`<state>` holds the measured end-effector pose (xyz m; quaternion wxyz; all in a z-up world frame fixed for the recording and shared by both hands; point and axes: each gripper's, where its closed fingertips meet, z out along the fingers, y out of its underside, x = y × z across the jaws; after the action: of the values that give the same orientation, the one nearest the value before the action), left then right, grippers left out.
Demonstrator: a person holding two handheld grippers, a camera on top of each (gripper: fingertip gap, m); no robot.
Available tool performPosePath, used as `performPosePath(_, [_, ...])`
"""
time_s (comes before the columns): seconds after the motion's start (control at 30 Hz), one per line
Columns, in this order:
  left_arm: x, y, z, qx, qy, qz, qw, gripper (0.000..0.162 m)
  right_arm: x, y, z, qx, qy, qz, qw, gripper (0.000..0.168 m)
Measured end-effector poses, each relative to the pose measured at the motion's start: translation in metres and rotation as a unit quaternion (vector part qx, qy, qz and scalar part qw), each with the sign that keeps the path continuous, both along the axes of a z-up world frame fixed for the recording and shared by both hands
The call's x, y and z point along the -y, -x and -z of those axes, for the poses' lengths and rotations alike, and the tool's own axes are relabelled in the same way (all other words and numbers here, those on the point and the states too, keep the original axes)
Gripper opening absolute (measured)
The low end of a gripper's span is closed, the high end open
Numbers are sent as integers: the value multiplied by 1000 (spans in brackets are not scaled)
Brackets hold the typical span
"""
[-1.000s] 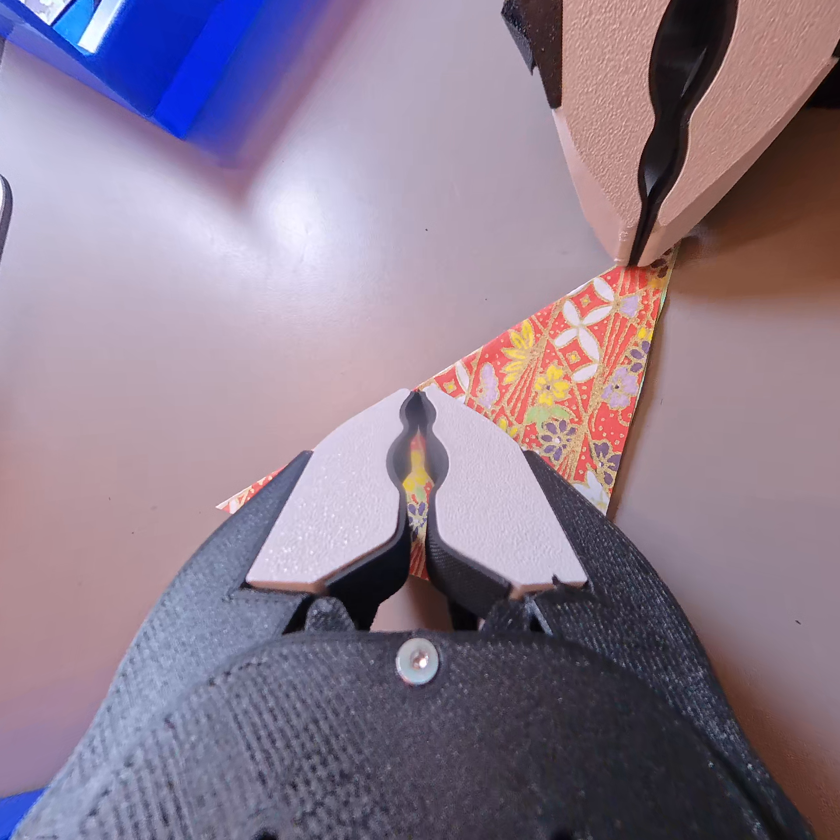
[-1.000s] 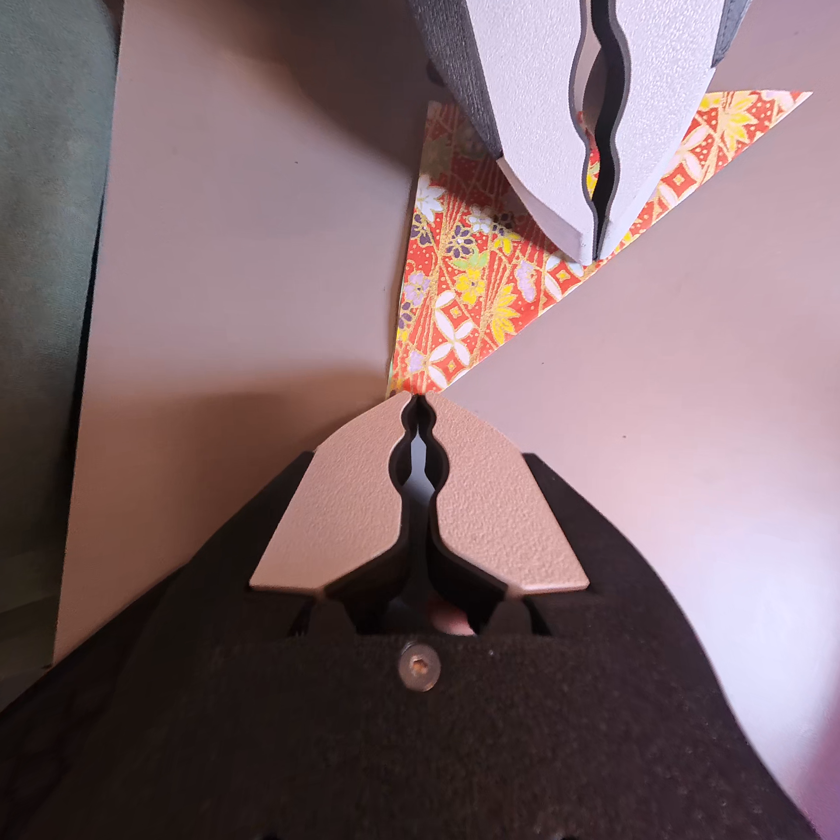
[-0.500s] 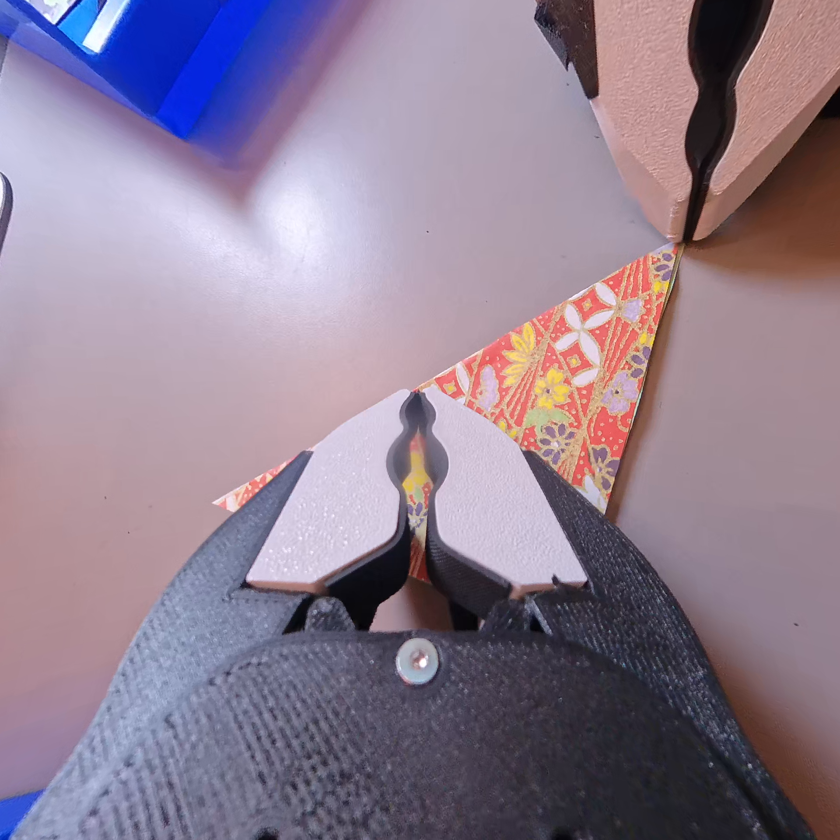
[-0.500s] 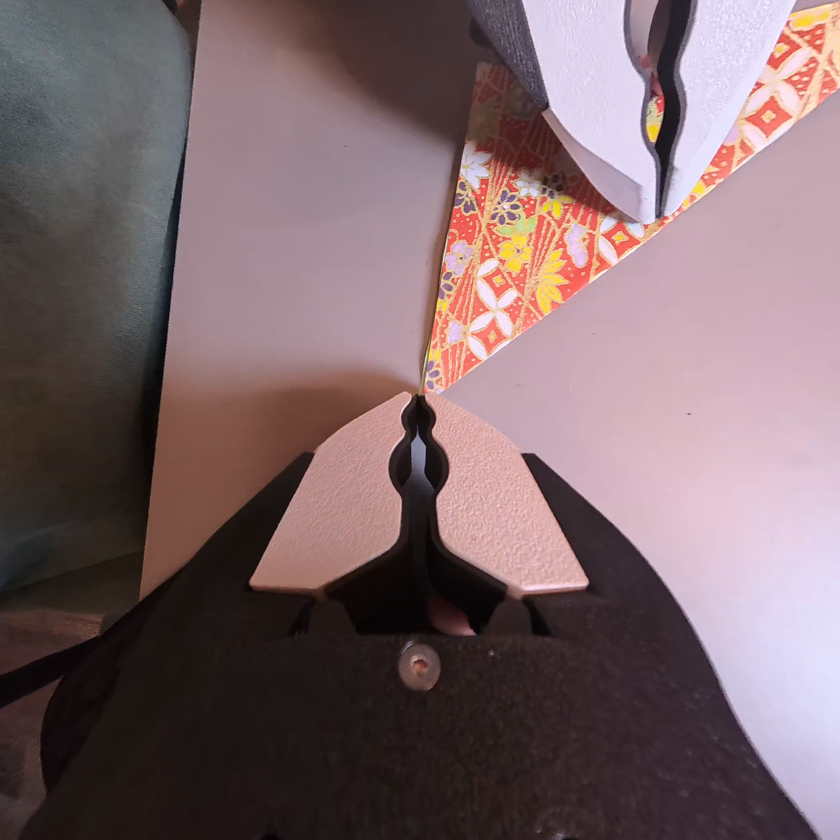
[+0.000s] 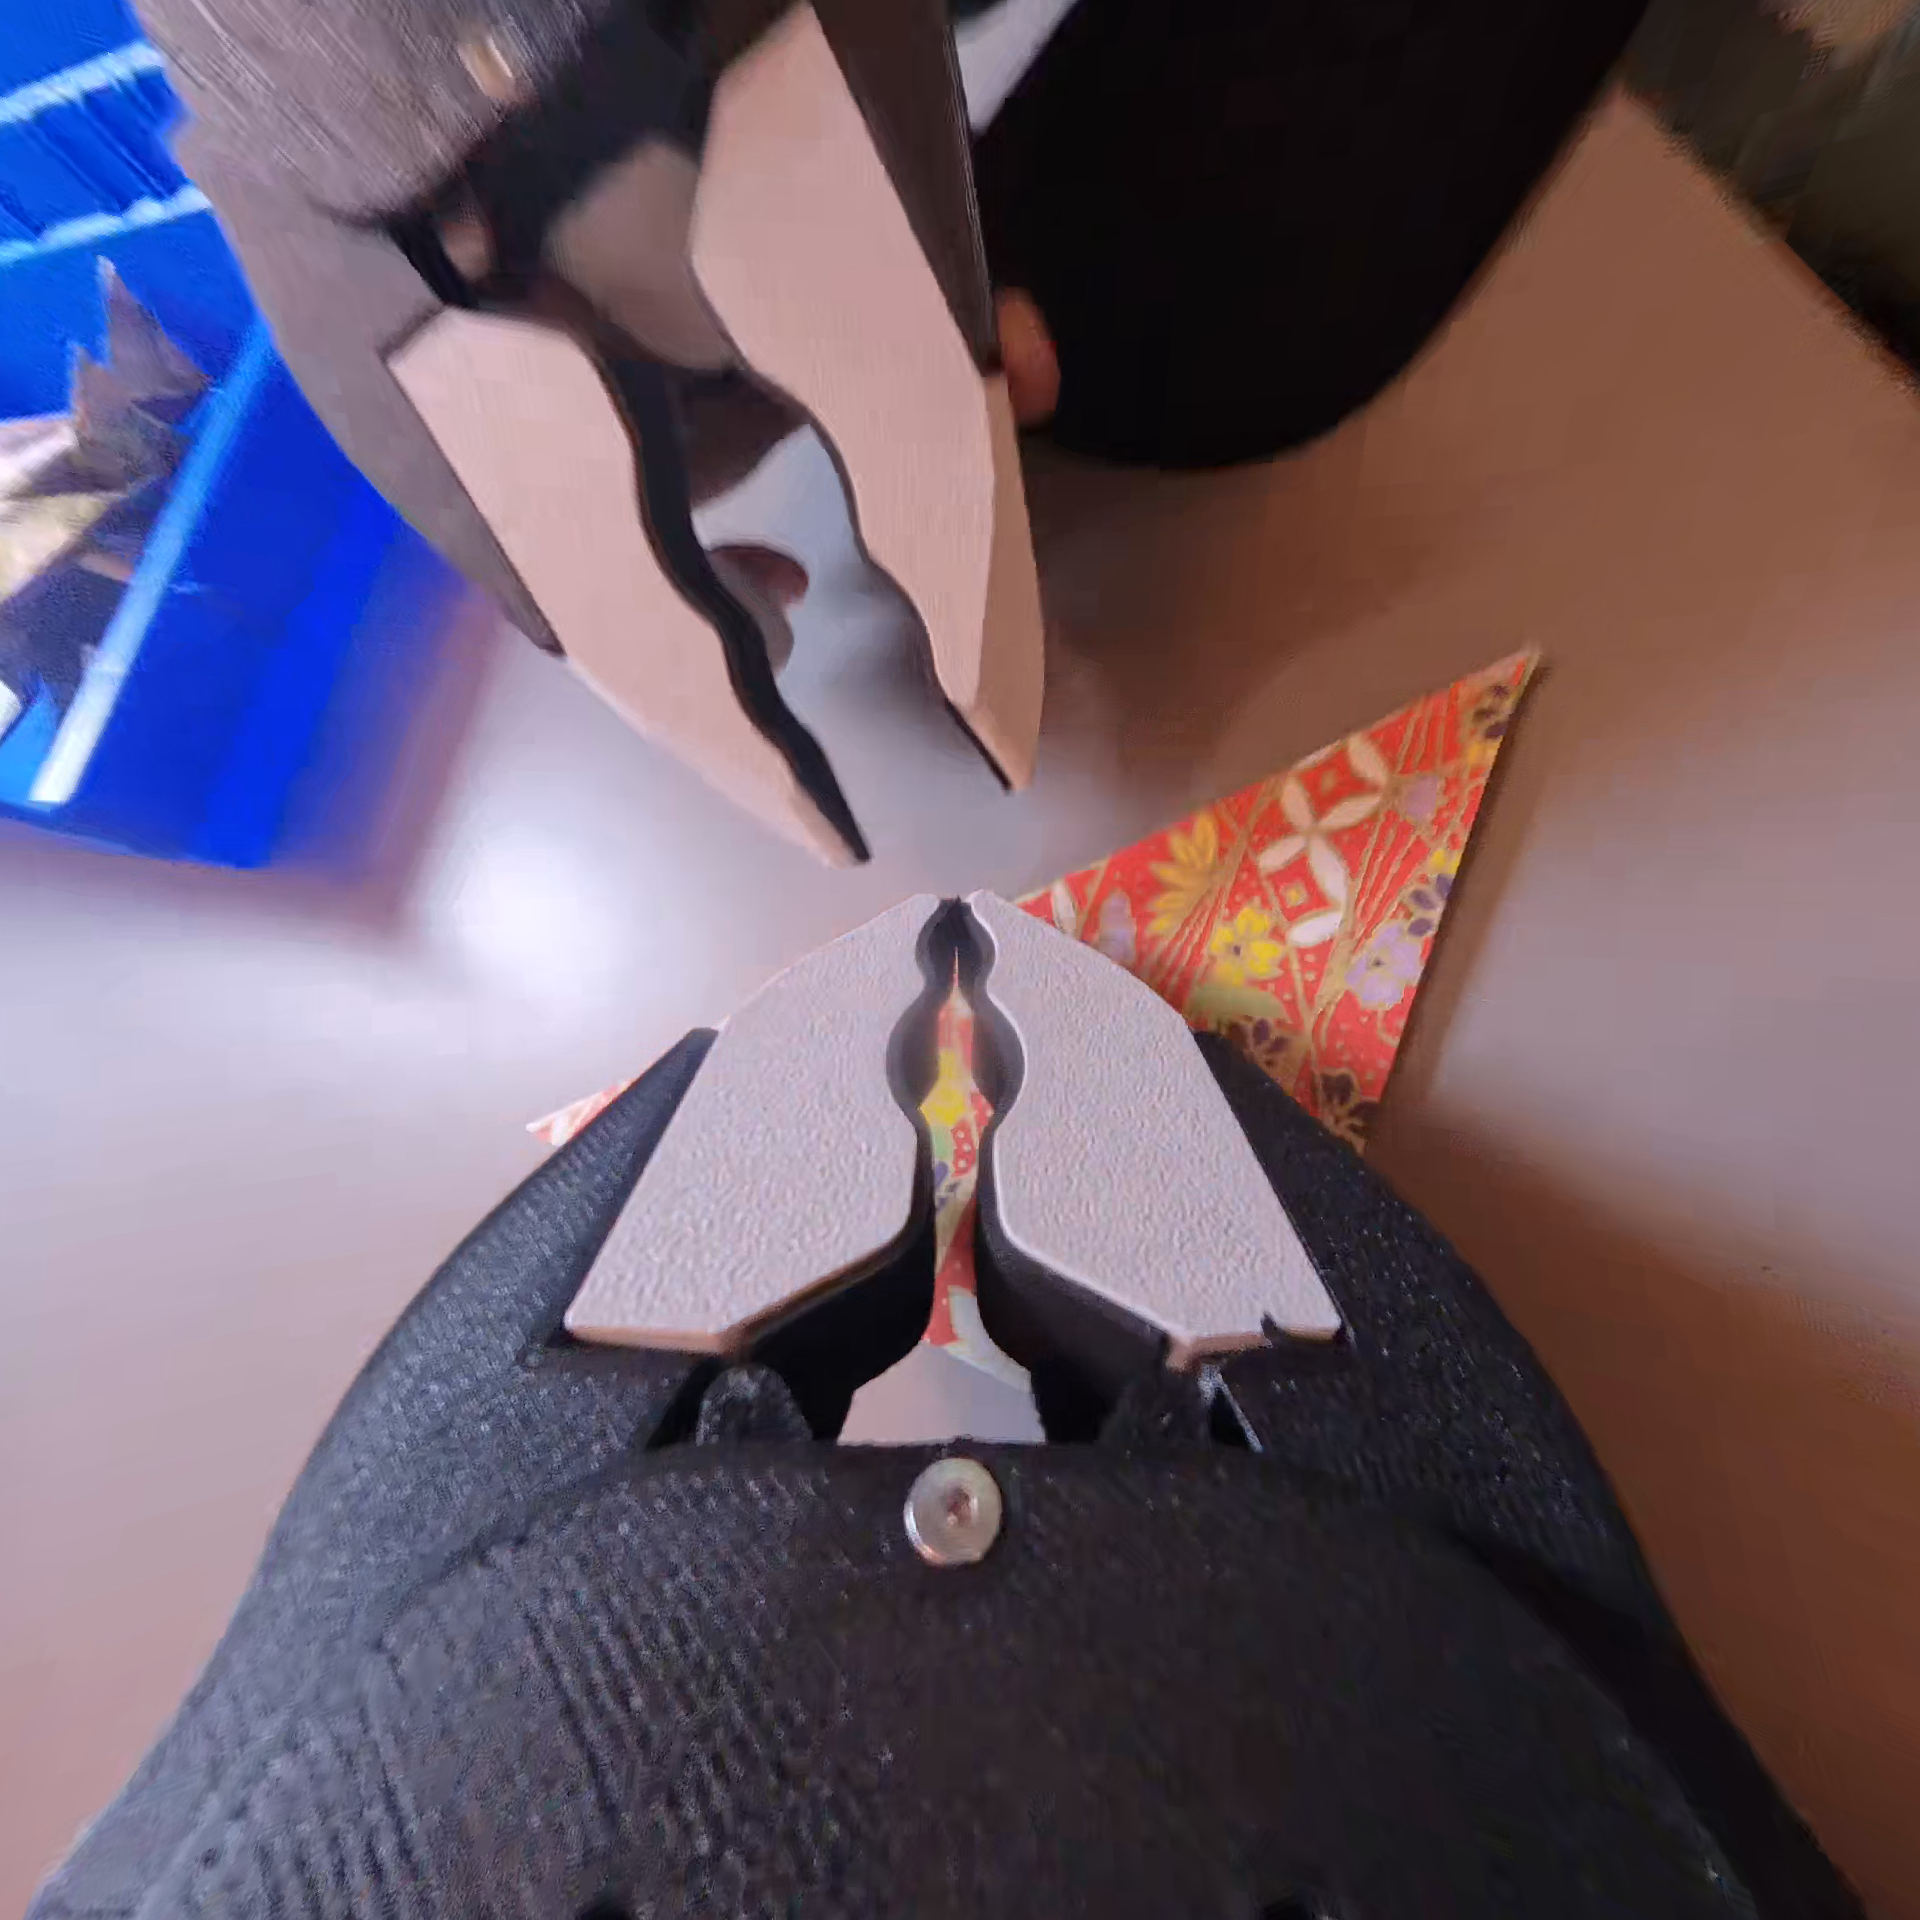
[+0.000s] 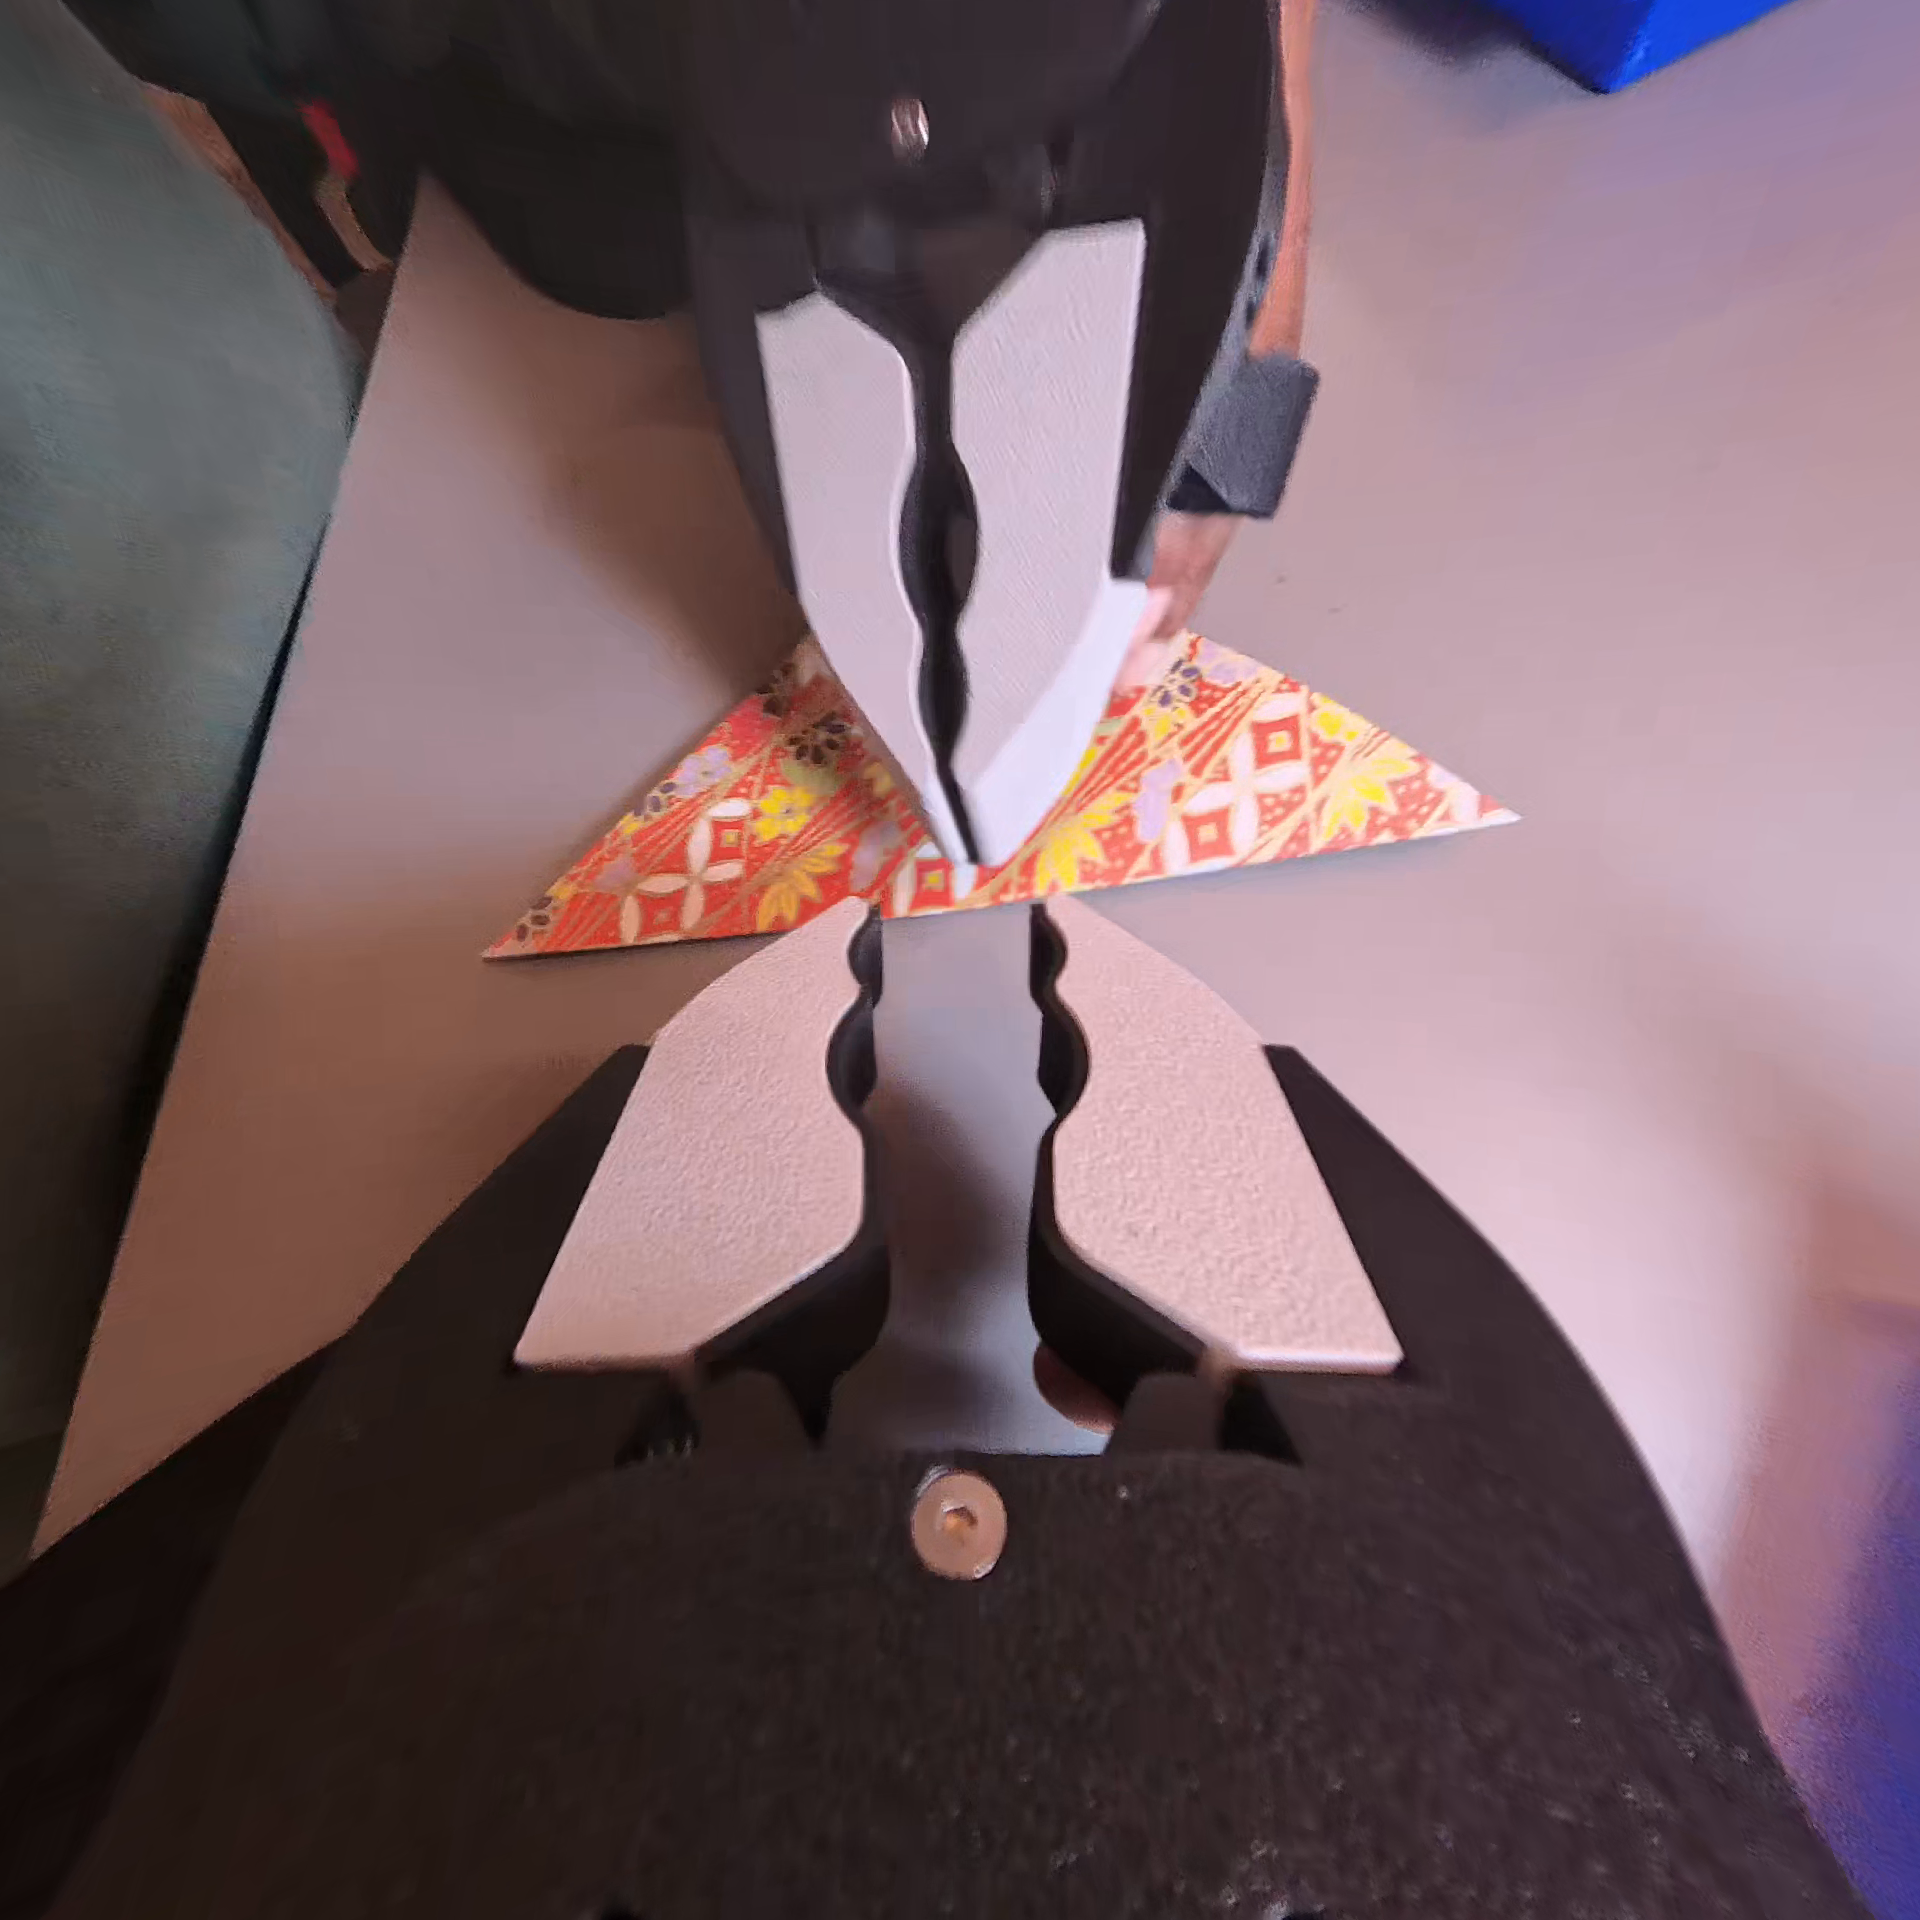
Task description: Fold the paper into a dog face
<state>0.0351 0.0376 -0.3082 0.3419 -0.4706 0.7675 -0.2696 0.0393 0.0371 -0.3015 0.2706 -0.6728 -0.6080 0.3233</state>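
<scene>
Grippers number two: left gripper (image 5: pixel 958 914) clenched on one paper (image 6: pixel 1226 790), right gripper (image 6: pixel 951 920) released.

The paper (image 6: pixel 790 831) is showing red with gold lines and yellow, white, purple flowers; a blue bin (image 5: pixel 239 665) is sitting nearby.

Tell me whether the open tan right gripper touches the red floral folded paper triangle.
Apart. The right wrist view shows bare table between the right gripper fingertips and the paper triangle.
</scene>
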Motion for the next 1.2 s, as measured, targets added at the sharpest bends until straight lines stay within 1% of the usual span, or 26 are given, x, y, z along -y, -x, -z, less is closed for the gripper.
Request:
performPosePath(0.07, [-8, 5, -21, 34, 29, -28, 999, 0, -8, 2, -1, 11, -22, -11, 1000, 40])
performPosePath(0.13, [-14, 15, -36, 49, 79, -62, 994, 0, -14, 6, 1, 34, -37, -32, 998, 51])
performPosePath(0.2, [-18, 24, -43, 61, 113, -92, 987, 0, -22, 15, 5, 53, -29, -41, 997, 61])
performPosePath(0.27, [-18, 33, -40, 49, 128, -116, 984, 0, -35, 28, 10, 58, -7, -27, 998, 66])
performPosePath(0.3, [-17, 36, -37, 42, 135, -133, 981, 43, -42, 32, 14, 64, 2, -14, 998, 67])
performPosePath(0.33, [-14, 40, -29, 8, 152, -146, 978, 60, -50, 34, 19, 76, 3, 2, 997, 65])
performPosePath(0.37, [-10, 44, -21, -20, 160, -154, 975, 72, -56, 33, 23, 89, 1, 20, 996, 63])
performPosePath(0.4, [-10, 45, -17, -27, 147, -162, 975, 69, -61, 31, 26, 95, 1, 40, 995, 57])
performPosePath(0.43, [-9, 45, -13, -34, 135, -167, 976, 64, -63, 29, 25, 94, 7, 62, 994, 56])
performPosePath(0.53, [1, 38, -1, -56, 113, -169, 978, 54, -72, 14, 26, 107, 20, 166, 980, 47])
performPosePath(0.6, [4, 31, 6, -67, 102, -172, 977, 48, -69, 3, 26, 110, 29, 227, 967, 46])
performPosePath(0.63, [3, 31, 10, -75, 93, -177, 977, 47, -64, -1, 26, 111, 32, 243, 963, 48])
performPosePath(0.7, [-1, 33, 17, -86, 77, -175, 978, 44, -46, -5, 25, 108, 45, 246, 962, 57])
performPosePath(0.73, [-2, 34, 16, -81, 83, -177, 977, 38, -33, -5, 24, 103, 62, 232, 965, 56])
performPosePath(0.8, [-5, 40, 18, -87, 84, -170, 978, 34, -19, -7, 17, 79, 84, 218, 969, 56])
performPosePath(0.83, [-5, 42, 18, -88, 85, -160, 979, 30, -21, -13, 14, 68, 70, 223, 970, 58])
performPosePath(0.9, [-6, 44, 18, -86, 91, -154, 980, 29, -36, -32, 11, 68, 37, 251, 965, 62])
performPosePath(1.0, [-6, 45, 18, -86, 91, -145, 981, 28, -45, -47, 14, 64, 38, 255, 964, 66])
performPosePath(1.07, [-4, 44, 18, -82, 82, -131, 985, 25, -45, -45, 18, 56, 46, 231, 970, 63])
performPosePath(1.2, [-3, 44, 18, -76, 77, -116, 987, 23, -45, -37, 24, 52, 35, 170, 983, 47])
